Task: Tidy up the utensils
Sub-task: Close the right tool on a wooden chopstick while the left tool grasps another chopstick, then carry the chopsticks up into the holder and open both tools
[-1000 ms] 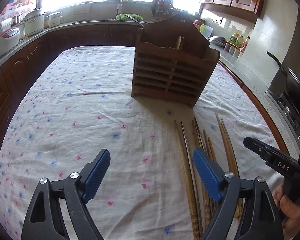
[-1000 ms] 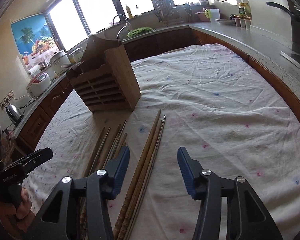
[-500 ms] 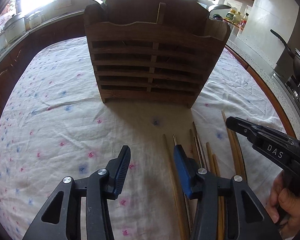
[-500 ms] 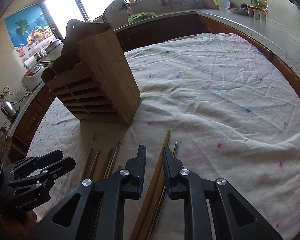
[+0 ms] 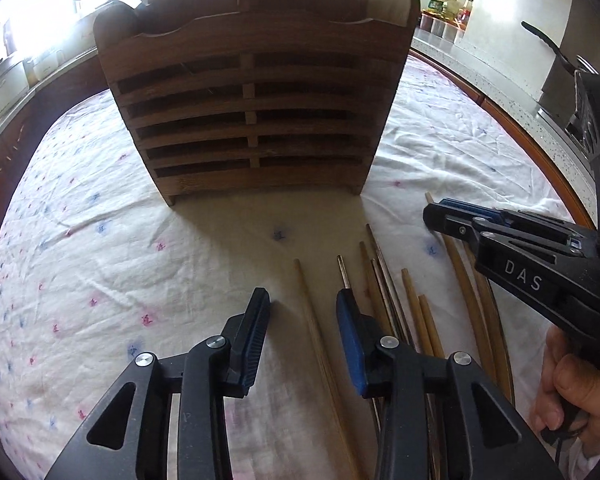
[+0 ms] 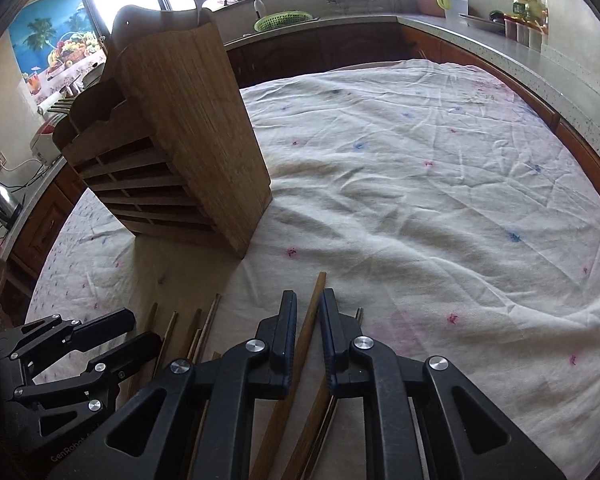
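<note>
A slatted wooden utensil holder (image 5: 252,112) stands on the cloth-covered table; it also shows in the right wrist view (image 6: 172,152). Several wooden chopsticks (image 5: 384,280) lie side by side in front of it. My left gripper (image 5: 302,304) is partly open, low over the cloth, with one pale chopstick (image 5: 312,320) lying between its jaws, not clamped. My right gripper (image 6: 308,308) is nearly closed around a brown chopstick (image 6: 312,312) that lies on the cloth. The right gripper also shows in the left wrist view (image 5: 480,224), over the rightmost chopsticks.
The table has a white floral cloth (image 6: 440,200). A kitchen counter (image 6: 480,36) with jars, a sink and a green basket (image 6: 284,20) curves around behind. A pan (image 5: 556,56) sits at the right. A kettle (image 6: 2,200) stands at the left.
Both grippers have moved forward and down toward the chopsticks and holder. Both jaws narrowed from wide open; the right now closes around a chopstick.
</note>
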`<state>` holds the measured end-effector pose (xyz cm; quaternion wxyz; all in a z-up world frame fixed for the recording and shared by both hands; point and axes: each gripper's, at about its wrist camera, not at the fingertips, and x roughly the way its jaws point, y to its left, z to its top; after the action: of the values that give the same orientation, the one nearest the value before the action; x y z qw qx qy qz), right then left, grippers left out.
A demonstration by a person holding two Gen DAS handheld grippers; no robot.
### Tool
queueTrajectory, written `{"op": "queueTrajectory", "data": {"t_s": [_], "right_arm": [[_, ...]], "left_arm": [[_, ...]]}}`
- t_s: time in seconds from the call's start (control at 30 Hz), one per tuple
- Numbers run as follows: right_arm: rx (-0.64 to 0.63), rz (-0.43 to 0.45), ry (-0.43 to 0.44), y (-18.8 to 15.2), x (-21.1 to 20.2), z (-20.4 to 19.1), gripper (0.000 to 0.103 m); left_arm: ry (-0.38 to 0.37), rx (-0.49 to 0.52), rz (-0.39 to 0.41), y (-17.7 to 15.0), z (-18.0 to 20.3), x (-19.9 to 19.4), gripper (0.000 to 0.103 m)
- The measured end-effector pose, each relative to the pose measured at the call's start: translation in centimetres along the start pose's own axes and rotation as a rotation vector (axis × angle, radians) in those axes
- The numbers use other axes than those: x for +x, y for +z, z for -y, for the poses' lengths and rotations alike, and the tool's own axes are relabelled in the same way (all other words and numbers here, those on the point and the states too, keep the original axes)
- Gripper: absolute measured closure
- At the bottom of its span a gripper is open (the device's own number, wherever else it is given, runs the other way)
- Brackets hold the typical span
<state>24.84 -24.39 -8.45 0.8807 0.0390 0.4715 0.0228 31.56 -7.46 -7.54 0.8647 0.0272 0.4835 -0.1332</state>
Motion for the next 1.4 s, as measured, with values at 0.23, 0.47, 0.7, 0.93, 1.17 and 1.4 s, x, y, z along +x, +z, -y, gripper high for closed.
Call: {"op": "queueTrajectory", "data": {"t_s": [0.23,0.47,0.7,0.93,1.17,1.4], "right_arm": [[-0.052,0.013,-0.045,-0.2,0.0,-0.9,0.09],[0.024,0.03,0.04,-0.6,-1.5,-0.2,0.096],[0.065,0.121,0.164,-1.4,-6.8,-0.9,0.097],[0.029,0.243,0.217,-1.6,-13.5,-2.3,0.098],[-0.017,0.356,0.236,-1.2,-19.2,-3.6,0.098],[-0.045,0.432,0.228,0.2,-21.6,-4.3,0.098]], "left_arm": [[0.019,0.03,0.046,-0.6,0.5,0.4,0.088],[-0.05,-0.052,0.046,-1.0,-1.0,-0.5,0.099],[-0.132,-0.119,0.147,-2.5,-2.7,-6.4,0.1],[-0.195,-0.145,0.292,-4.0,-4.4,-14.0,0.1],[-0.227,-0.151,0.386,-6.6,-6.1,-19.7,0.1],[-0.23,-0.145,0.455,-7.6,-7.3,-22.7,0.1]]}}
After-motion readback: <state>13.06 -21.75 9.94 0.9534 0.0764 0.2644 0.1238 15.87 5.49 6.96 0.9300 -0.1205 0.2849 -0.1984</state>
